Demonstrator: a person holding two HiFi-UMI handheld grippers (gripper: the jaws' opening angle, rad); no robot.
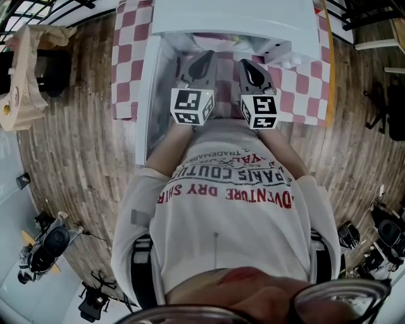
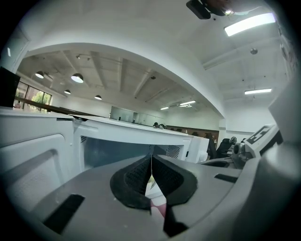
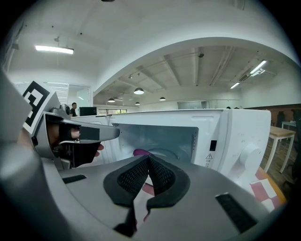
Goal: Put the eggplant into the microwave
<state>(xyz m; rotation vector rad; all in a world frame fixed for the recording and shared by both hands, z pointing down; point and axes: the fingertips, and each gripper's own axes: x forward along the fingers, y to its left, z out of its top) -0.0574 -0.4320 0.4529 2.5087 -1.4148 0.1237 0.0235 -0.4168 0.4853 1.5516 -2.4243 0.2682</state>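
In front of the microwave (image 1: 234, 19), which stands on a checked-cloth tabletop (image 1: 125, 57), the person holds both tools side by side at the mouth of the cavity. The left hand-held gripper (image 2: 151, 165) has its jaws pressed together on nothing, and so does the right hand-held gripper (image 3: 148, 162). A small purple shape shows above the right jaws, lying on the cavity floor. That is most likely the eggplant (image 3: 140, 152), so the placing looks done, though most of it is hidden. The door (image 1: 149, 95) hangs wide open on the left, close beside the left tool. The main risk is there: a careless sideways move could knock the door and jolt the microwave. If the door is to be shut, pushing it with closed jaws could slip off the smooth panel. How near the eggplant lies to the front edge cannot be told; if it protrudes, the door would catch on it.
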